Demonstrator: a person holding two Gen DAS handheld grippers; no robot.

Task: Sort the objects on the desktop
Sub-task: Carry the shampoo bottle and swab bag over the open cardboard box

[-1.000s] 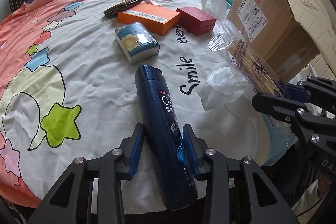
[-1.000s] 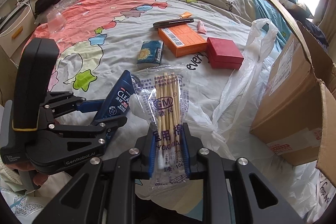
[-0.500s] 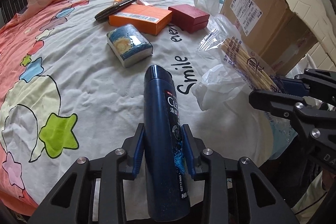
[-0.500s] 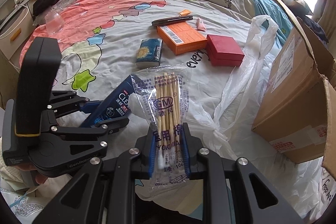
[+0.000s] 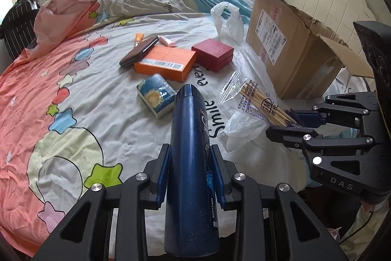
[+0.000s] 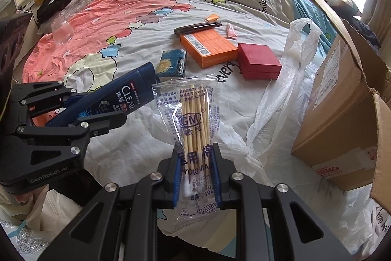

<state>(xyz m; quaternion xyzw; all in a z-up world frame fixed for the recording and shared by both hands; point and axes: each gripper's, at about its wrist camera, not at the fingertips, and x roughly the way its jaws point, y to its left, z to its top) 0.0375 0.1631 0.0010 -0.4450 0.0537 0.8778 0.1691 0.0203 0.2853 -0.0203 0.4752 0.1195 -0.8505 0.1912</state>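
- Left gripper [image 5: 190,174]: jaws closed on a dark blue shampoo bottle [image 5: 189,163], clamping its lower body from both sides; the bottle is lifted off the bed, cap end pointing forward. In the right wrist view the same bottle [image 6: 114,99] shows its "CLEAR" label and slants up to the right from the left gripper [image 6: 97,111].
- Right gripper [image 6: 196,175]: jaws closed on the lower part of a clear packet of cotton swabs [image 6: 193,119], held upright above the bed with the wooden sticks fanning upward. In the left wrist view this packet [image 5: 259,99] projects to the left from the right gripper [image 5: 290,124].
- Bed [image 5: 80,99]: covered by a white and pink sheet printed with stars and the word "Smile".
- Objects lying on the bed: a blue tissue pack [image 5: 156,96] just beyond the bottle's cap; an orange box [image 5: 166,62]; a red box [image 5: 212,54] beside the orange one; a dark brown wallet [image 5: 139,51] leaning on the orange box's far edge; a small pink tube [image 5: 166,40] and an orange tube [image 5: 138,38] behind it.
- White plastic bag [image 6: 281,94]: crumpled, lying between the red box and the cardboard box [image 6: 347,114].
- Cardboard box: open, flaps raised, standing on the bed's right side.
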